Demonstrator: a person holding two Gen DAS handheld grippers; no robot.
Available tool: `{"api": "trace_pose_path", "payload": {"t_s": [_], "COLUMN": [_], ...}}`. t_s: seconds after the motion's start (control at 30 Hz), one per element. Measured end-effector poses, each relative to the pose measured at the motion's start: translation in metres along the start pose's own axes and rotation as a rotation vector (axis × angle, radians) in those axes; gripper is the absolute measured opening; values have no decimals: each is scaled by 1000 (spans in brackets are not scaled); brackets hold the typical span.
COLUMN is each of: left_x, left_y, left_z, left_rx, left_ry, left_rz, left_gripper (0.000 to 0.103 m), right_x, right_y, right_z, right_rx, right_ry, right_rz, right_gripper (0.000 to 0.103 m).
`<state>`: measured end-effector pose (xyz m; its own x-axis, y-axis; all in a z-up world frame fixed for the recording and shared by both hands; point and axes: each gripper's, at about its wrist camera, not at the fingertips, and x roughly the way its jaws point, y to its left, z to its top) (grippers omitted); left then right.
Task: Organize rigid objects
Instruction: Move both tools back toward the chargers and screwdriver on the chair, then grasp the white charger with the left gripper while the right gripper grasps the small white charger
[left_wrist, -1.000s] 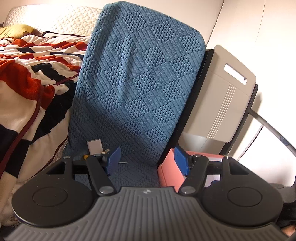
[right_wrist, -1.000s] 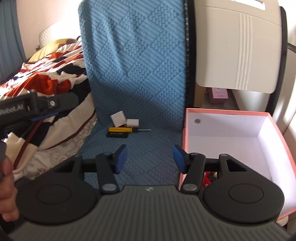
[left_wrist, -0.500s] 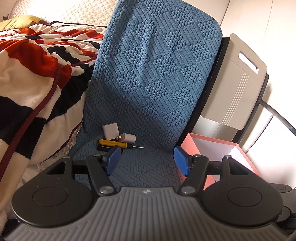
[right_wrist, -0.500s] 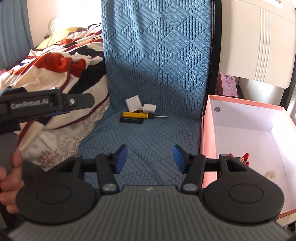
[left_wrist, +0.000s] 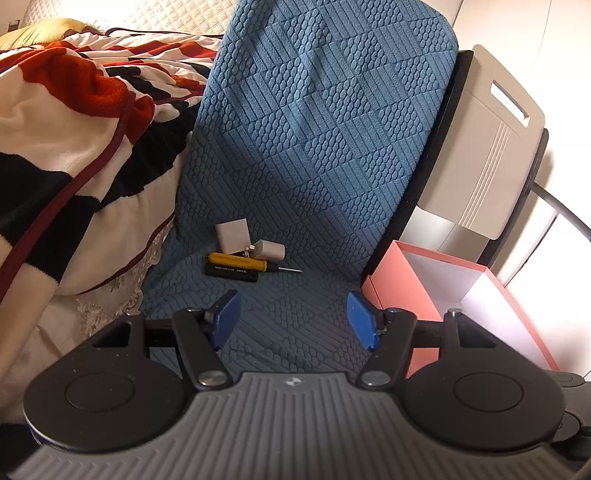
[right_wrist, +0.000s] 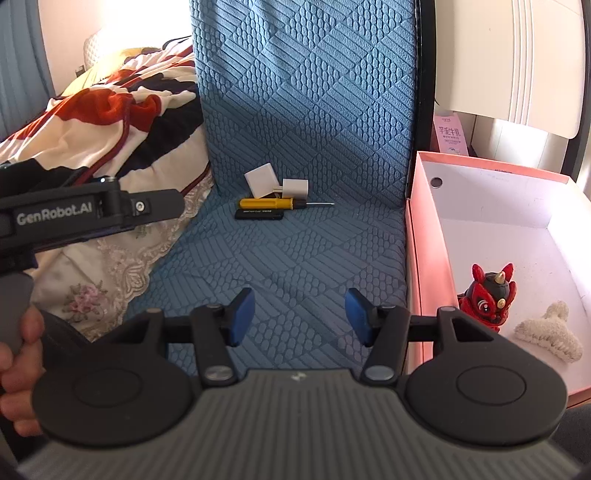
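Lying on the blue cushion (right_wrist: 303, 258): yellow screwdriver (right_wrist: 267, 202) touching a black stick (right_wrist: 259, 214), two white adapters (right_wrist: 260, 180) just behind. Pink box (right_wrist: 428, 236) right of the screwdriver holds a red figurine (right_wrist: 489, 295) and hair claw (right_wrist: 550, 330). Left gripper (left_wrist: 293, 317) and right gripper (right_wrist: 299, 312) both spread, empty, nearer than the screwdriver.

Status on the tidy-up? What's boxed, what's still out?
Done: a red figurine and a fuzzy hair claw sit in the pink box. In hand: nothing; left gripper and right gripper are open. Left on the blue seat cover: two white chargers, yellow screwdriver, black stick.
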<state>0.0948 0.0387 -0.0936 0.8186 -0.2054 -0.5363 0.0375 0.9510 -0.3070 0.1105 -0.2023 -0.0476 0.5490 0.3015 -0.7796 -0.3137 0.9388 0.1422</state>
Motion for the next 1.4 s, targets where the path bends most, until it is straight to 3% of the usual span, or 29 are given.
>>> {"api": "trace_pose_path", "payload": {"t_s": [0.13,0.37,0.5,0.9,1.07,1.2,1.4], "left_x": [23,53,71,124,146,164,195], "left_y": [-10,-8,-1,28,35,32,52], "left_z": [3,12,17,37,43,46,56], "left_rx": [73,76,62,24,-13,31,-31], "left_ry": [19,20,29,86,128,150,201], "left_rz": [17,11,10,70,30,44,45], "left_gripper": [69,69,69,69,69,69,73], "right_x": [11,32,46,68,79,89,115], "right_y": [-1,-1,4,-1,-7,-10,-15], "right_z": [5,16,21,37,46,54,67], "right_rx": [-11,-40,-100,-112,-71,-63,-71], "right_ry": [-4,-24,-29,-50,-44,-35,-35], "right_rz": [3,16,14,44,72,96,77], "right_gripper": [57,57,57,57,57,57,57]}}
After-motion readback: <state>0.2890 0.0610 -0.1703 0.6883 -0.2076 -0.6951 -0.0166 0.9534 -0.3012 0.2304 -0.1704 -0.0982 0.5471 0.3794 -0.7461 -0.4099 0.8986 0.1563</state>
